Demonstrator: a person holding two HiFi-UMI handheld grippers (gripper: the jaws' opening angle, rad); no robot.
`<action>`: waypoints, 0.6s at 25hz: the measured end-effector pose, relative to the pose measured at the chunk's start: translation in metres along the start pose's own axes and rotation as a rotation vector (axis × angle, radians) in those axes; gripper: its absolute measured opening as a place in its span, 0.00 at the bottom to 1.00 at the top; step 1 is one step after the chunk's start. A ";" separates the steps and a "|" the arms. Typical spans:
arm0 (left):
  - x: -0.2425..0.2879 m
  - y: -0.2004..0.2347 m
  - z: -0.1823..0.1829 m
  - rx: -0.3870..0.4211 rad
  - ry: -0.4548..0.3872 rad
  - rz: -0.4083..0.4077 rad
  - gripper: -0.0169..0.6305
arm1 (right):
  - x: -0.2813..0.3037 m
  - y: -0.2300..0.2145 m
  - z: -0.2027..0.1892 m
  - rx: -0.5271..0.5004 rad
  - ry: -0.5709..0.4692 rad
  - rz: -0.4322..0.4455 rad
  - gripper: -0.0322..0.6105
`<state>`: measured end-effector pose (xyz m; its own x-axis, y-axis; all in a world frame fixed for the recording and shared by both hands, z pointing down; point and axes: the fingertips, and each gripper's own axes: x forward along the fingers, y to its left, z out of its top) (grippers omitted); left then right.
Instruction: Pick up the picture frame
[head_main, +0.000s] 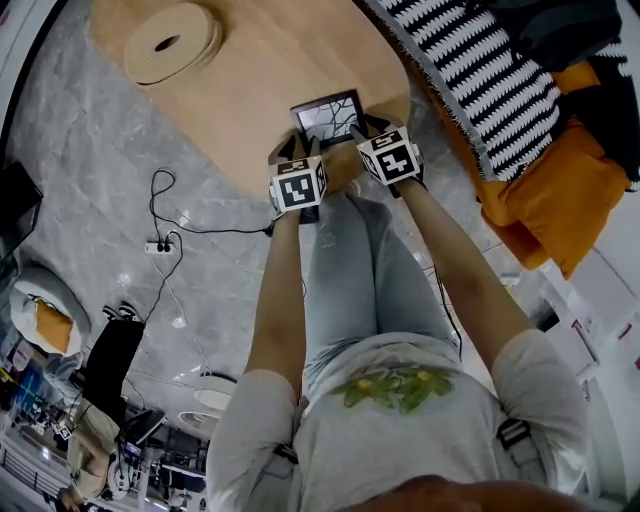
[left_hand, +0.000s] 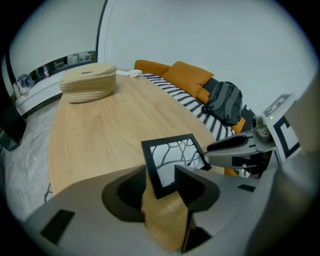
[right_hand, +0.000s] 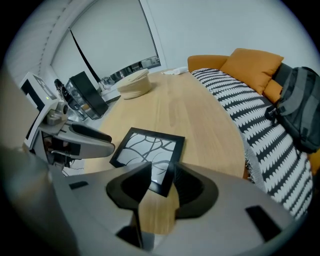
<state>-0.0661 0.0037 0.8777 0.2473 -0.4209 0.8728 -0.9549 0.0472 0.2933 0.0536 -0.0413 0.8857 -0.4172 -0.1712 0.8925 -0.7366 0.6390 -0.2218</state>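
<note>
A black-rimmed picture frame (head_main: 328, 115) with a branch pattern lies flat near the front edge of the oval wooden table (head_main: 250, 90). My left gripper (head_main: 298, 152) hangs over the frame's near left corner. In the left gripper view, the jaws (left_hand: 162, 176) stand open with that corner of the frame (left_hand: 170, 160) between them, and nothing presses on it. My right gripper (head_main: 366, 130) hangs over the near right corner. Its jaws (right_hand: 160, 172) are also open, straddling the edge of the frame (right_hand: 147, 149). Each gripper shows in the other's view.
A round woven basket (head_main: 172, 42) sits at the table's far end. On the right, a sofa carries a striped blanket (head_main: 480, 70), orange cushions (head_main: 560, 190) and a dark backpack (left_hand: 224, 102). A power strip with its cable (head_main: 160, 245) lies on the floor to the left.
</note>
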 end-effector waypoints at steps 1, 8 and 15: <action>0.002 0.000 0.000 0.008 0.004 0.003 0.30 | 0.001 -0.002 0.000 0.004 0.003 -0.002 0.27; 0.012 -0.002 -0.004 0.013 0.015 0.015 0.30 | 0.007 -0.008 -0.007 0.011 0.029 -0.018 0.27; 0.024 0.010 -0.018 0.020 0.042 0.029 0.30 | 0.020 -0.007 -0.018 0.045 0.049 -0.020 0.27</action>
<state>-0.0666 0.0100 0.9081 0.2258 -0.3812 0.8965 -0.9647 0.0402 0.2601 0.0597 -0.0360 0.9124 -0.3763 -0.1458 0.9149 -0.7679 0.6016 -0.2200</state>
